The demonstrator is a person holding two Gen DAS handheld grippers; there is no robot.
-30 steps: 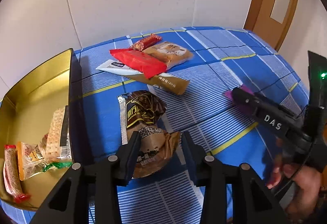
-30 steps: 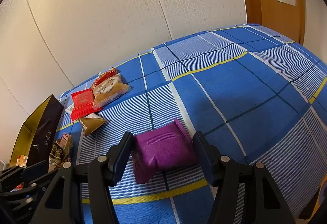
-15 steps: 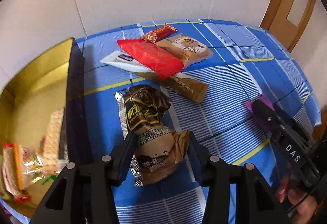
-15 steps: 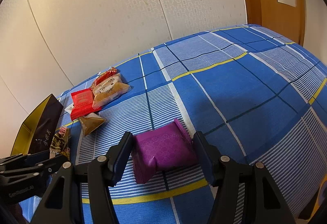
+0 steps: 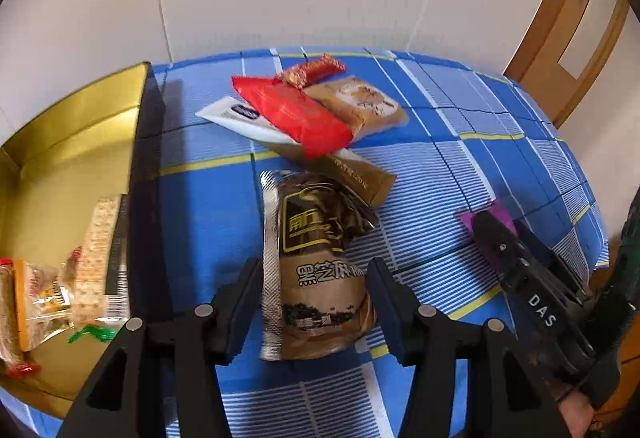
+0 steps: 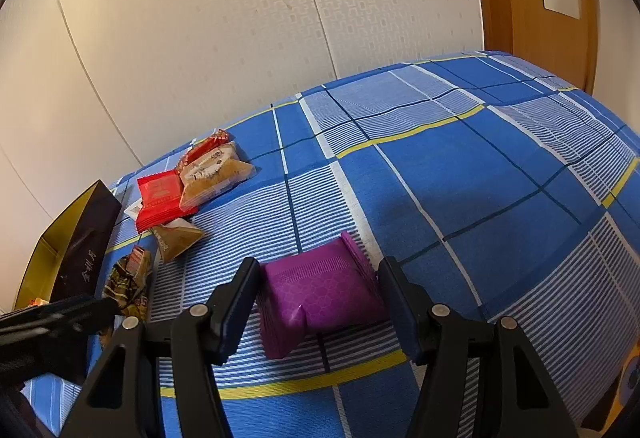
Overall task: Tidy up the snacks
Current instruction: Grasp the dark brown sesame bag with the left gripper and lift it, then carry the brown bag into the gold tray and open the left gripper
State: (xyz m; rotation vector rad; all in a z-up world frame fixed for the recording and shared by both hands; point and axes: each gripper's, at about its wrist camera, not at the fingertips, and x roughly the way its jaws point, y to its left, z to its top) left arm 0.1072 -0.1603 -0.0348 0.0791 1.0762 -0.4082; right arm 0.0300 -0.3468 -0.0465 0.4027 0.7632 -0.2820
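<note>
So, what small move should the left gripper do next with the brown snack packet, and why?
Probably lower a little and then close. The left gripper has its jaws opening, and the brown snack packet lies flat on the blue cloth between the fingers, not yet pressed. The gold box beside it already holds some snacks, so the packet likely goes there next.

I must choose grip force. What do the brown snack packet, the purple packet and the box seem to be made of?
Brown snack packet: thin glossy plastic film, crinkled, with a silvery crimped seam. Purple packet: probably matte plastic film, embossed pattern, crimped ends. Box: stiff walls, shiny gold lining inside; cardboard or tin, unclear.
</note>
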